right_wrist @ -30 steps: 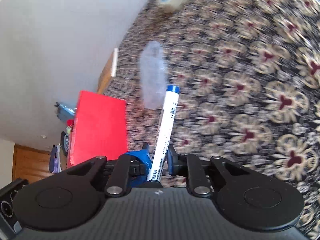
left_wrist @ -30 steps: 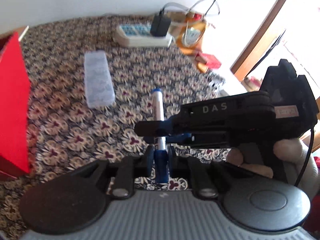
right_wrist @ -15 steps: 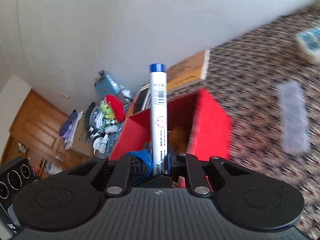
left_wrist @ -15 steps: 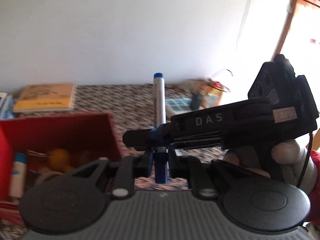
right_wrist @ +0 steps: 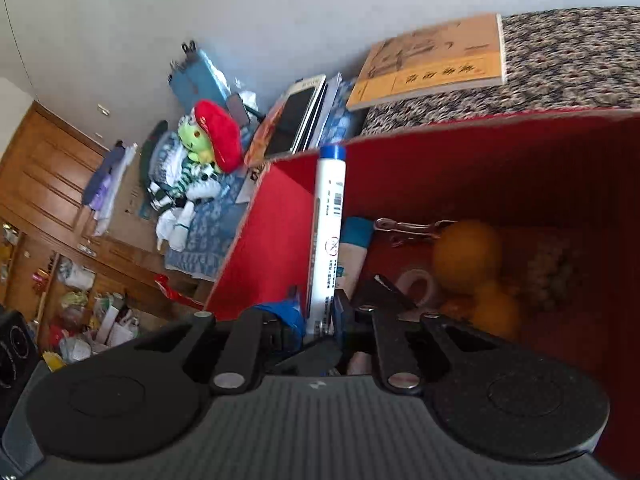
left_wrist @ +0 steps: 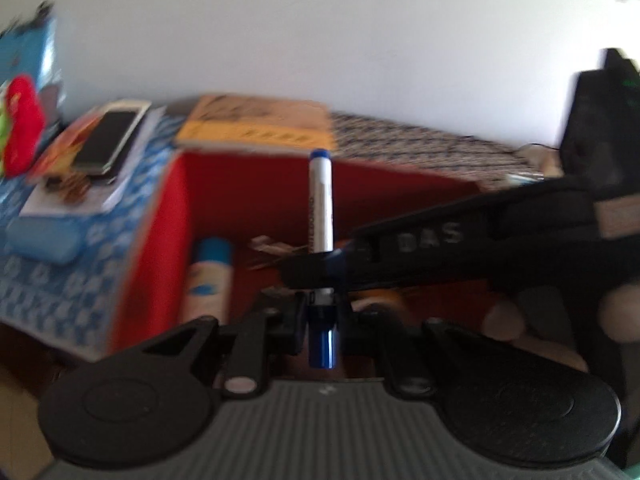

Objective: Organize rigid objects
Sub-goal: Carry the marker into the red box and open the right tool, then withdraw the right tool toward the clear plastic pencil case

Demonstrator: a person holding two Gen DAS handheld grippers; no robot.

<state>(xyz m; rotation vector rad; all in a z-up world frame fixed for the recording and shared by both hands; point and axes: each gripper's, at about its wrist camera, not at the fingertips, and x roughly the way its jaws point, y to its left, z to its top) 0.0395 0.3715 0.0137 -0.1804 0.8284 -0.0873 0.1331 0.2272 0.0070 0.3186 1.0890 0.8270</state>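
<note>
A white marker (left_wrist: 321, 204) with a blue cap is being gripped by both tools at once: its dark blue lower end is being pinched between the nearly closed jaws of the left gripper (left_wrist: 321, 312), and its barrel, higher up, is being clamped by the fully closed right gripper (right_wrist: 320, 312), which is being reached across from the right in the left wrist view. The marker is being held upright above the near left corner of the open red box (right_wrist: 500, 168). Inside the box, two orange balls (right_wrist: 468, 256), a roll of tape (right_wrist: 418, 284), a metal clip (right_wrist: 404, 226) and a blue-capped tube (left_wrist: 208, 276) are being stored. Beyond the far edge of the box, a yellow book (right_wrist: 436, 64) is lying on the patterned cloth (right_wrist: 568, 48).
</note>
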